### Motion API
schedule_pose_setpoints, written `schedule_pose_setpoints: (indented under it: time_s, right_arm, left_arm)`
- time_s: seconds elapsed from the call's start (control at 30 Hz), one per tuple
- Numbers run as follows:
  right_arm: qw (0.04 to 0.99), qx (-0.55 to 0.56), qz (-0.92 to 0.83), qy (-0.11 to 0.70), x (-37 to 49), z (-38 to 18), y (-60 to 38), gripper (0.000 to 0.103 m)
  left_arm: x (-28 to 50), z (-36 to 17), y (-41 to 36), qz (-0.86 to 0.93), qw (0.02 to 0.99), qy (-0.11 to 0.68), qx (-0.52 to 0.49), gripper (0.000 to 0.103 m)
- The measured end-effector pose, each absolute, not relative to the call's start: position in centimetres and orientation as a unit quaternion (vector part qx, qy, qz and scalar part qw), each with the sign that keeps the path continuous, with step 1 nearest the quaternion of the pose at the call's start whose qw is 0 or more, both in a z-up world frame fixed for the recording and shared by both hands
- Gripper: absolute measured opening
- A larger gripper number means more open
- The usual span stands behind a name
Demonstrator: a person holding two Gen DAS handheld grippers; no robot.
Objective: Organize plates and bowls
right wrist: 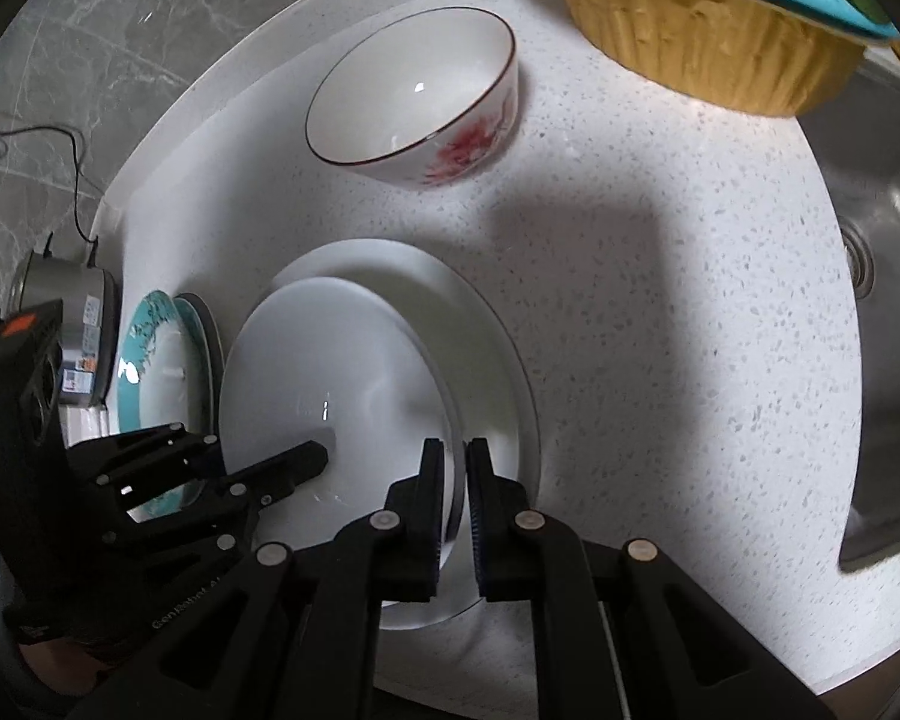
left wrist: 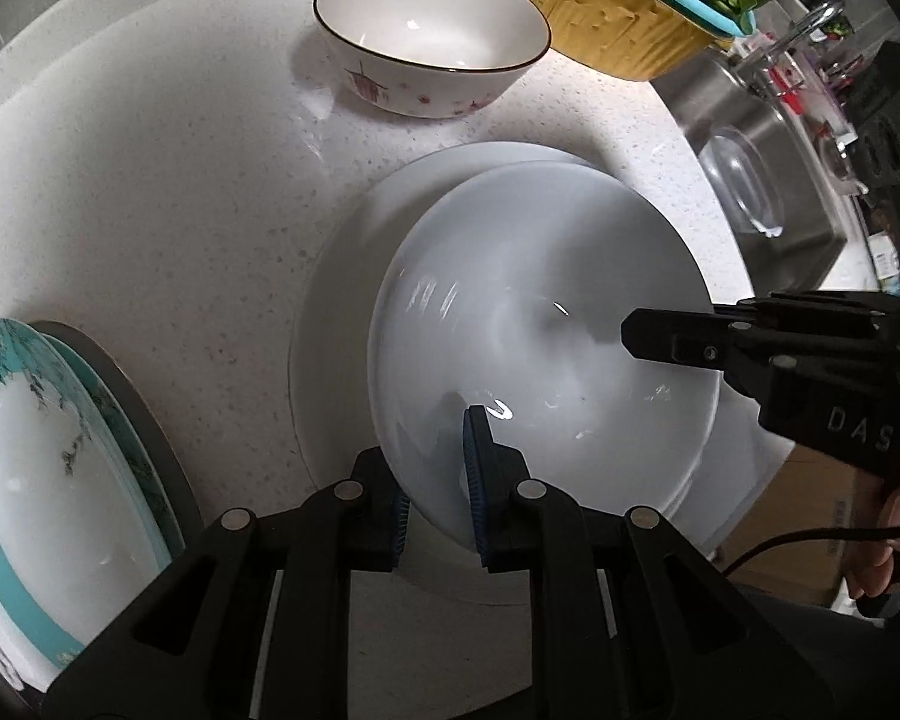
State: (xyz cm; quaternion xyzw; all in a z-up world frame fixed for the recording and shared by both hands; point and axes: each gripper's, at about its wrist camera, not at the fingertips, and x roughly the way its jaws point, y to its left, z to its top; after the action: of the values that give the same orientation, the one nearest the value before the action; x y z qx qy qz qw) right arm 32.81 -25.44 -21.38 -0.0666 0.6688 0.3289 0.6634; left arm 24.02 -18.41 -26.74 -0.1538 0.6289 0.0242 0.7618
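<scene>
White plate (left wrist: 540, 312) is held by both grippers directly above a larger white plate (left wrist: 342, 276) on the speckled counter (left wrist: 150, 180). Left gripper (left wrist: 435, 480): fingers pinched on the near rim. Right gripper (right wrist: 456, 504): fingers pinched on the opp. rim. Floral bowl (left wrist: 432, 30) is seen beyond the held plate; teal-rimmed plate stack (left wrist: 48, 438) to its left; steel sink (left wrist: 768, 180) to its right

We note even indoor light, heavy fisheye bending with dark vignette corners, specular glints on the white plate (left wrist: 540, 324), broad soft shadow across the countertop (right wrist: 660, 276), mild motion blur.
</scene>
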Motion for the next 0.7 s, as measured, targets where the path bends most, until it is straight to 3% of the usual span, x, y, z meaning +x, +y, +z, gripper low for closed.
schedule_pose_setpoints:
  time_s: [0.07,0.27,0.53,0.6,0.7]
  right_arm:
    - [0.671,-0.094,0.328,0.658,32.4,-21.4,-24.8,0.009]
    - [0.690,-0.132,0.329,0.632,31.1,-21.4,-23.3,0.010]
    - [0.687,-0.090,0.328,0.642,31.3,-21.5,-24.3,0.012]
    - [0.686,-0.078,0.330,0.643,31.5,-21.2,-24.7,0.017]
    - [0.690,-0.065,0.334,0.639,31.8,-20.7,-25.0,0.033]
  left_arm:
    - [24.3,-26.8,-18.9,0.031,0.767,0.626,-0.139,0.022]
    - [24.7,-26.8,-20.6,0.004,0.782,0.610,-0.130,0.069]
    - [24.6,-25.8,-19.6,-0.011,0.788,0.590,-0.177,0.072]
    - [24.6,-25.3,-19.2,-0.012,0.789,0.586,-0.183,0.075]
    - [24.5,-24.4,-18.5,-0.007,0.792,0.581,-0.185,0.078]
